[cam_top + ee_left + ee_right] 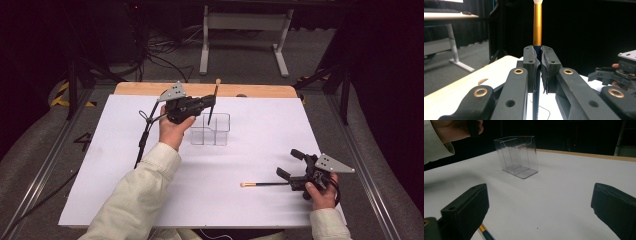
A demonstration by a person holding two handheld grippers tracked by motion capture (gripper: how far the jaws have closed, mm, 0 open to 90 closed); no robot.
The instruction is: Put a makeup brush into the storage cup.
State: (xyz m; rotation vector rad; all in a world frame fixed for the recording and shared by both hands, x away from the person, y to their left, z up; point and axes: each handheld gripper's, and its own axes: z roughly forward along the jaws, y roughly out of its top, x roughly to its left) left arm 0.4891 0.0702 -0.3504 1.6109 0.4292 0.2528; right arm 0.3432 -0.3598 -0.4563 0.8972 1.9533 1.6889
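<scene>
My left gripper (209,102) is shut on a slim brush (215,90) and holds it nearly upright, its lower end just over the clear plastic container (211,130). In the left gripper view the pads (545,65) clamp the dark shaft below a gold ferrule (537,25). My right gripper (288,163) rests open at the table's near right. A second brush (265,184) lies flat on the white sheet beside it, tip pointing left. In the right gripper view the jaws (540,192) stand wide apart with nothing between them, that brush (485,232) by the left jaw, and the container (517,157) ahead.
A white sheet (125,165) covers the table, with a wooden strip (260,90) along the far edge. The container has several compartments. Cables and a white desk frame (245,30) lie on the floor beyond. A cable (144,135) trails from my left gripper.
</scene>
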